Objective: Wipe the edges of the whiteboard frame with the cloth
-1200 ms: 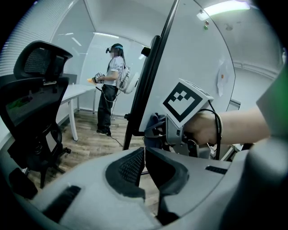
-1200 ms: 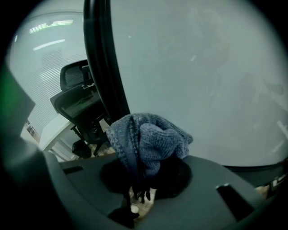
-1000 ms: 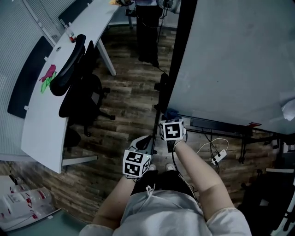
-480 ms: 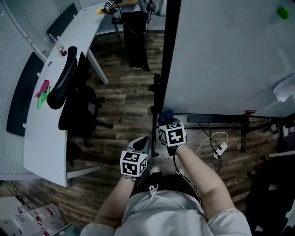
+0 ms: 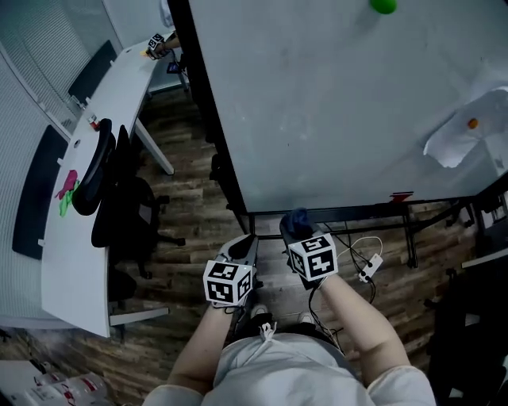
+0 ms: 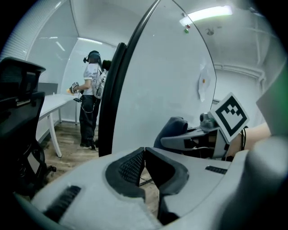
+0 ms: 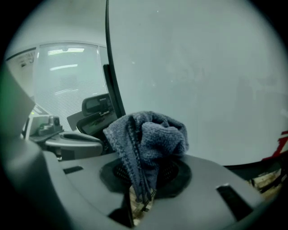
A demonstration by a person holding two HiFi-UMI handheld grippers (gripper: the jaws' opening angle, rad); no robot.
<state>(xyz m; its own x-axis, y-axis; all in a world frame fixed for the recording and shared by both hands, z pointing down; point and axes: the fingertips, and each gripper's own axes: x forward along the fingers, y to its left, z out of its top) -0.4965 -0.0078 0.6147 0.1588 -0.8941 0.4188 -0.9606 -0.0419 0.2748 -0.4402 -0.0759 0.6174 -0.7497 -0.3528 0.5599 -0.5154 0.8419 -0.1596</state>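
Bunched blue-grey cloth (image 7: 150,134) near the black whiteboard frame (image 5: 202,87).

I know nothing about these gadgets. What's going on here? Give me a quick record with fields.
right gripper: shut on a bunched grey-blue cloth
left gripper: shut, empty
cloth position: close to the bottom edge of the black frame of the large whiteboard; contact unclear
on the board: green magnet, white paper sheet
nearby: black office chair, white desk

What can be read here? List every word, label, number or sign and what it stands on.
No legible words or numbers anywhere.
Marker cubes: black-and-white square patterns, no letters.
Red mark low on the whiteboard: too small to read.
Floor packets, red print: too blurred to read.
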